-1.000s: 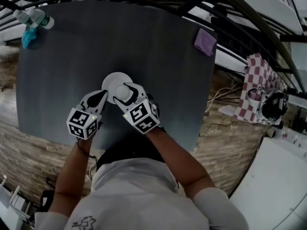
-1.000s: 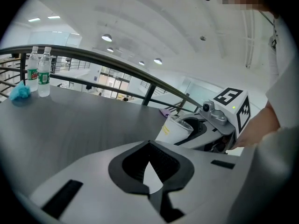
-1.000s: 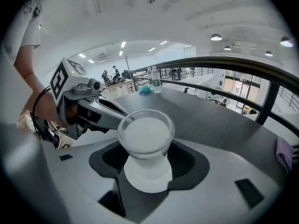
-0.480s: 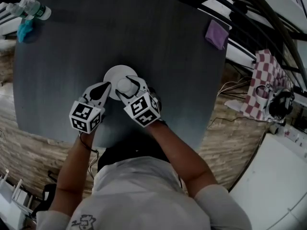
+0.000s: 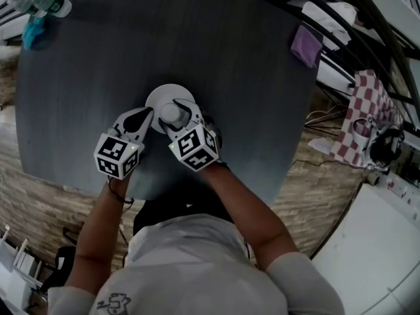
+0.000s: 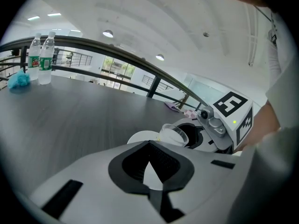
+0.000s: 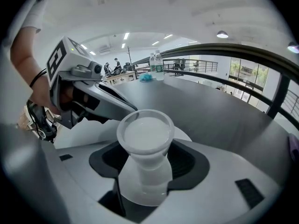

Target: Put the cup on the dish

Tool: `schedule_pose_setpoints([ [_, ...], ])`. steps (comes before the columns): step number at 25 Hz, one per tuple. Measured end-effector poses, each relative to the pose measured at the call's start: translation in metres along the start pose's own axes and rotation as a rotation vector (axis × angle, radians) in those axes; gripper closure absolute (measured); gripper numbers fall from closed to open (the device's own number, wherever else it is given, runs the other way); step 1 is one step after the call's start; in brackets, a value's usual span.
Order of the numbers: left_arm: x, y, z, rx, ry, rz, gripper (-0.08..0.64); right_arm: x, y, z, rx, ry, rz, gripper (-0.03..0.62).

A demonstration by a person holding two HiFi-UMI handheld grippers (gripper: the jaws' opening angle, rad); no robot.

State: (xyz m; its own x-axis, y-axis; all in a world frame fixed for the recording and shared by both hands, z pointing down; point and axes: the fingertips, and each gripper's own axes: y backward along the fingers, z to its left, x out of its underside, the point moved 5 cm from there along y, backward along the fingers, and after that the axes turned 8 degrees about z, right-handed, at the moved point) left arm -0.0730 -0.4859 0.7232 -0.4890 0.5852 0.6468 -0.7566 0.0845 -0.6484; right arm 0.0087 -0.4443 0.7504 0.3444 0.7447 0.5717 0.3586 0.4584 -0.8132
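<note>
While right gripper (image 7: 145, 181) clamps translucent white cup (image 7: 145, 136) by lower body, cup upright over white dish (image 5: 165, 93) on dark round table (image 5: 197, 38); contact unclear. Left gripper (image 6: 150, 148) jaws together, empty, tip just beside dish. Two water bottles (image 6: 42, 59) at far table edge, green labels, print unreadable, beside teal cloth (image 6: 18, 80).

light: bright, ceiling lamps, window daylight | shadows: soft | distortion: strong fisheye, dark corners

Dark table (image 5: 197, 44), dish (image 5: 159, 96), bottles (image 5: 49, 4), purple cloth (image 5: 306, 44)
</note>
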Motion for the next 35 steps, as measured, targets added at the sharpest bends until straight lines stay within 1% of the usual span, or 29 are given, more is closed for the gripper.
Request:
schedule_pose_setpoints([
  [7, -0.001, 0.004, 0.004, 0.000, 0.002, -0.004, 0.561, -0.001, -0.001, 0.003, 0.028, 0.047, 0.005, 0.328],
  [12, 0.002, 0.010, 0.007, -0.001, 0.008, -0.005, 0.561, -0.003, -0.005, 0.008, 0.018, 0.027, -0.002, 0.318],
  [16, 0.002, 0.017, 0.008, -0.004, 0.011, -0.009, 0.561, -0.003, -0.001, 0.010, 0.031, 0.002, -0.003, 0.313],
  [19, 0.000, 0.024, 0.006, 0.002, 0.009, -0.014, 0.561, -0.001, 0.007, 0.012, 0.044, -0.035, -0.006, 0.311],
  [24, -0.004, 0.035, -0.017, 0.011, 0.004, -0.017, 0.560, 0.013, 0.039, 0.026, 0.055, -0.108, -0.003, 0.312],
  [30, -0.021, 0.055, -0.058, 0.015, -0.047, -0.034, 0.561, 0.028, 0.091, 0.038, 0.085, -0.132, -0.004, 0.313],
  [35, -0.029, 0.072, -0.094, 0.006, -0.087, -0.060, 0.561, 0.030, 0.135, 0.045, 0.107, -0.135, -0.048, 0.324],
])
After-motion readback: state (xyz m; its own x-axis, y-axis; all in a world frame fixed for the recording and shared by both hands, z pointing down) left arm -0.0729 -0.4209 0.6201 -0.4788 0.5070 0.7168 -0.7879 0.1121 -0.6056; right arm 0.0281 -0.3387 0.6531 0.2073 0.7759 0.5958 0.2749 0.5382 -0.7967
